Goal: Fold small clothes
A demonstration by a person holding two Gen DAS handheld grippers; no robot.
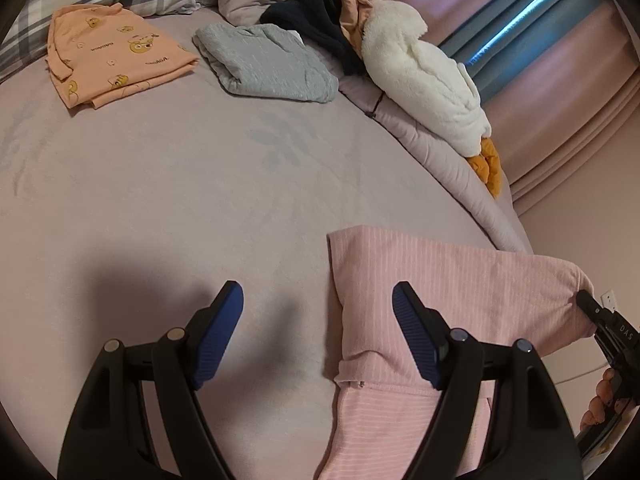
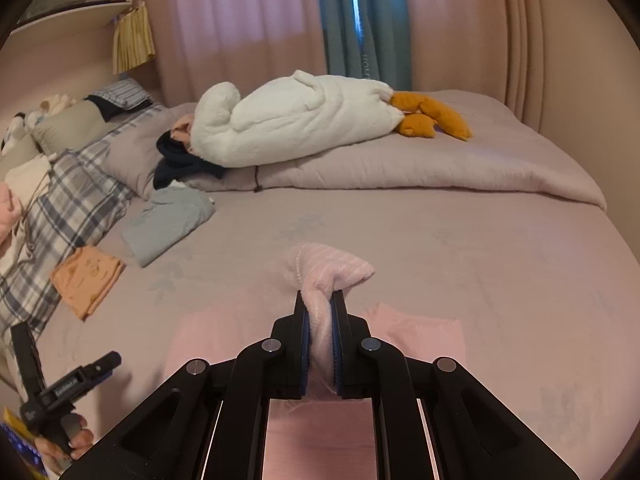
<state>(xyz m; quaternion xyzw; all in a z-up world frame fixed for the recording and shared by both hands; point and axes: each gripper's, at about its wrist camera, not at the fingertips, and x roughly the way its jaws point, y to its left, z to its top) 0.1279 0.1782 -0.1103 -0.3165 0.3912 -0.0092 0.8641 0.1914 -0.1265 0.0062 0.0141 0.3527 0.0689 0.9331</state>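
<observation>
Pink garment [image 2: 332,268] pinched, right hand-held gripper [image 2: 320,320]

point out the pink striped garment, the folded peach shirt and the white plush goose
pink striped garment [image 1: 460,280]: left wrist view, on its flat upper panel.
folded peach shirt [image 1: 116,60]: left wrist view, middle of its printed top layer.
white plush goose [image 2: 304,120]: right wrist view, on its body.

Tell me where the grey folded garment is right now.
In the left wrist view the grey folded garment lies upper centre, between the orange printed garment and the white plush duck.
</observation>
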